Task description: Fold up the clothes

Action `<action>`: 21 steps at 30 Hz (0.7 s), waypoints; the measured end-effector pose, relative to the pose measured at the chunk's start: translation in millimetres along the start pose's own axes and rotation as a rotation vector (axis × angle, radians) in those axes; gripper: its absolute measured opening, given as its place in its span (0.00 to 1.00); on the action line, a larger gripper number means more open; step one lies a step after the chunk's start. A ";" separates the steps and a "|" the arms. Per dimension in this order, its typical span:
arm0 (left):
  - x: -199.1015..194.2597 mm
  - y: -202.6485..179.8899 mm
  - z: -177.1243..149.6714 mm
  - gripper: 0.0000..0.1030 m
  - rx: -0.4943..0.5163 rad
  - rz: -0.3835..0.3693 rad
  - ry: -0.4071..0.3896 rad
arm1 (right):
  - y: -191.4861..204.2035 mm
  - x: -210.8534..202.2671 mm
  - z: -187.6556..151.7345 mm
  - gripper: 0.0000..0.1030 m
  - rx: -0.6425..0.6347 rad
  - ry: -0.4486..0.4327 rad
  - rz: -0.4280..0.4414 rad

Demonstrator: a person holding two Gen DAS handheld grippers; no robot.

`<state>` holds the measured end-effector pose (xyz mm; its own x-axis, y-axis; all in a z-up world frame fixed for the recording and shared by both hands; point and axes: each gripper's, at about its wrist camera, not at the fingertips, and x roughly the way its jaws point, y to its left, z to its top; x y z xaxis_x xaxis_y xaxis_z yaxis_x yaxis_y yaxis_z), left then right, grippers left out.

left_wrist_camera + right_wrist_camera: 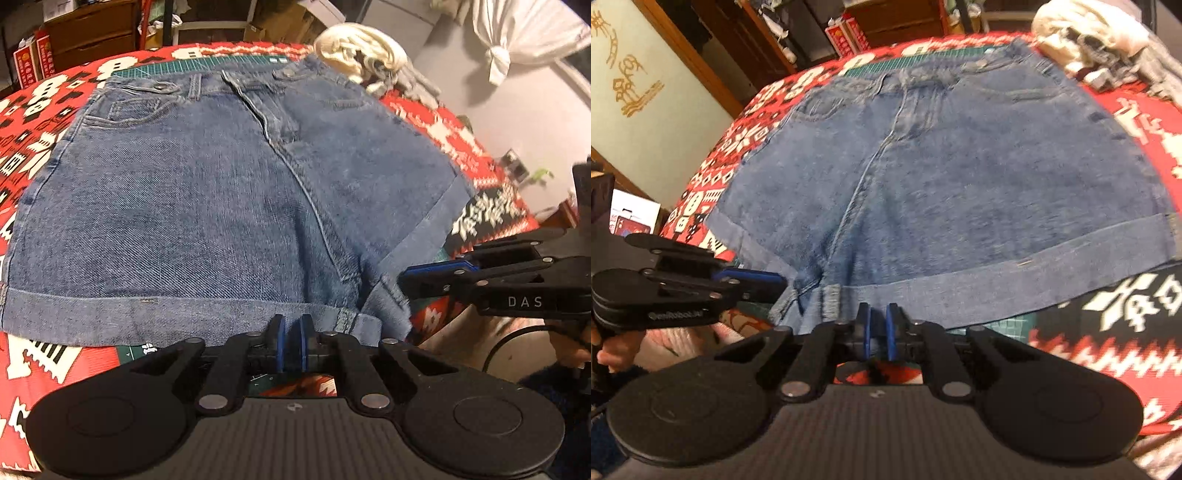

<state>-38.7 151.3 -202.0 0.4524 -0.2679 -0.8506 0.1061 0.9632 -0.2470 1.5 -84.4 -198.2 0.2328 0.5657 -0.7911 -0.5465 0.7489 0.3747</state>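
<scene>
Here, blue denim shorts with rolled cuffs (207, 206) lie flat, front up, on red patterned tablecloth (40, 122). Waistband points away from both cameras, cuffs toward them; long axis runs across, cuff to cuff. Left gripper (291, 328) at near cuff, blue pads close together, hem seemingly pinched. Right gripper (877, 325) at other leg's cuff, jaws likewise narrow; grip uncertain. Cream crumpled garment pile (358, 55) beyond waistband.
</scene>
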 end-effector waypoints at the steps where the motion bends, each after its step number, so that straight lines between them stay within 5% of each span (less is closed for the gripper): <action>1: -3.1 0.9 0.4 0.07 -0.006 -0.002 -0.009 | -3.3 -5.6 1.9 0.11 0.006 -0.018 -0.012; 11: -20.3 -31.2 17.9 0.08 0.085 -0.050 -0.074 | -87.0 -68.8 11.2 0.11 0.107 -0.169 -0.295; 15: -8.7 -58.4 27.9 0.18 0.184 -0.064 -0.066 | -127.7 -75.6 7.2 0.18 0.164 -0.189 -0.384; 21: 15.0 -102.2 39.1 0.30 0.326 -0.087 -0.058 | -170.3 -70.7 7.7 0.26 0.268 -0.223 -0.328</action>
<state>-8.2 49.6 -171.4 0.4783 -0.3565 -0.8026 0.4193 0.8957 -0.1480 84.3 -249.2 -202.3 0.5412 0.3225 -0.7766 -0.1956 0.9465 0.2567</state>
